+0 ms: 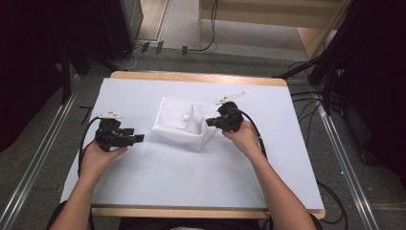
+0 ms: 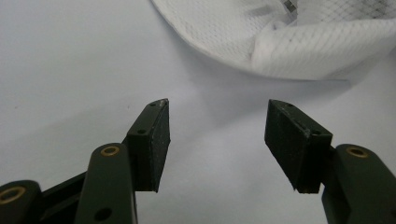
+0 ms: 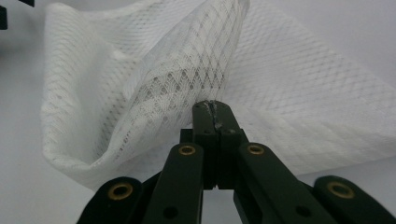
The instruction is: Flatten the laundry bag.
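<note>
Fingers (image 3: 205,122) of the right gripper (image 1: 212,122) are clenched on a fold of the white mesh bag (image 1: 179,123), pinching a raised peak of the netting while the rest spreads ahead of and beside them on the table (image 1: 201,177). Left gripper (image 1: 139,138) fingers (image 2: 156,140) stand released, nothing between them, the bag lying just beyond their tips.

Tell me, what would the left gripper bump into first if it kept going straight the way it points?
Probably the mesh bag. The left gripper has open jaws with nothing between them, aimed across bare white table at the bag's folded near edge. It may skim the table first; depth is hard to judge.
</note>
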Demonstrator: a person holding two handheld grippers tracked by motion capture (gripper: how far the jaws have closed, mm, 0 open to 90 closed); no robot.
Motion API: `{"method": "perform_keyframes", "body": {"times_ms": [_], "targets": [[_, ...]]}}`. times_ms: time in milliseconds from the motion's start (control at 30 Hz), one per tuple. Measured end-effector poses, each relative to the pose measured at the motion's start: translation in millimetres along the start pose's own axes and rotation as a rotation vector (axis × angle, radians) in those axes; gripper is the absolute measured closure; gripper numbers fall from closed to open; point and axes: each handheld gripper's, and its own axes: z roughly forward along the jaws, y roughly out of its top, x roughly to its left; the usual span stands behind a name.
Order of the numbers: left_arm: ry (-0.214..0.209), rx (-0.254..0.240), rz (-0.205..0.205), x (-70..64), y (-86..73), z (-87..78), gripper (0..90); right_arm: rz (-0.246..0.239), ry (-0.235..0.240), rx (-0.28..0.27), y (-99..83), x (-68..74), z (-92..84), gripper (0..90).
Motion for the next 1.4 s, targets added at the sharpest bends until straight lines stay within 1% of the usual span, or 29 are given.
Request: {"method": "perform_keyframes", "body": {"times_ms": [67, 100, 167, 233, 267, 300, 333, 433, 633, 900, 1000, 1067, 1133, 1167, 1200, 1267, 1400], "targets": [[0.004, -0.001, -0.003, 1.5, -0.1, -1.6, 41.3, -0.005, 0.003, 0.001, 0.5, 2.6, 0.5, 90.0], [0.005, -0.002, -0.006, 1.9, -0.1, -1.8, 41.3, -0.022, 0.011, 0.004, 1.4, 7.8, 1.7, 90.0], [0.005, -0.005, -0.008, 2.6, -0.3, -2.1, 41.3, -0.036, 0.024, 0.005, 2.8, 13.6, 3.2, 90.0], [0.006, -0.006, -0.01, 3.0, -0.4, -2.4, 41.3, -0.037, 0.027, 0.004, 3.2, 15.5, 3.7, 90.0], [0.008, -0.007, -0.008, 3.2, -0.4, -2.6, 41.3, -0.045, 0.039, 0.009, 4.3, 20.9, 5.6, 90.0], [0.007, -0.008, -0.009, 3.3, -0.3, -2.5, 41.3, -0.045, 0.039, 0.009, 4.3, 20.9, 5.6, 90.0], [0.007, -0.009, -0.008, 3.0, -0.3, -2.5, 41.3, -0.056, 0.049, 0.009, 4.9, 24.6, 7.2, 90.0], [0.006, -0.013, -0.007, 2.6, -0.2, -2.5, 41.2, -0.068, 0.067, 0.008, 5.6, 31.1, 9.2, 90.0], [0.006, -0.015, -0.01, 4.4, -0.3, -4.0, 41.2, -0.073, 0.111, 0.011, 5.0, 44.2, 9.8, 90.0], [0.003, -0.019, -0.014, 6.6, 1.5, -3.1, 41.1, -0.108, 0.15, 0.019, 2.9, 63.5, 10.4, 90.0], [-0.001, -0.016, -0.009, 6.4, 2.9, -1.5, 41.1, -0.114, 0.161, 0.021, 2.8, 70.0, 7.9, 90.0], [-0.005, -0.015, -0.006, 6.1, 4.1, 0.1, 41.1, -0.121, 0.164, 0.016, 2.7, 73.3, 4.3, 90.0], [-0.005, -0.015, -0.004, 5.8, 4.8, 0.8, 41.0, -0.118, 0.169, 0.014, 2.5, 74.3, 2.7, 90.0], [-0.009, -0.012, 0.003, 5.5, 6.5, 2.2, 41.0, -0.119, 0.163, 0.007, 1.9, 76.3, -2.7, 90.0], [-0.009, -0.012, 0.003, 5.5, 6.5, 2.2, 41.0, -0.119, 0.163, 0.007, 1.9, 76.3, -2.7, 90.0], [-0.017, -0.006, 0.009, 4.3, 8.9, 5.0, 41.0, -0.113, 0.149, -0.002, 0.5, 75.1, -8.4, 90.0], [-0.024, -0.003, 0.02, 1.8, 11.7, 8.8, 41.0, -0.097, 0.136, -0.002, -1.3, 72.0, -10.8, 90.0]]}}
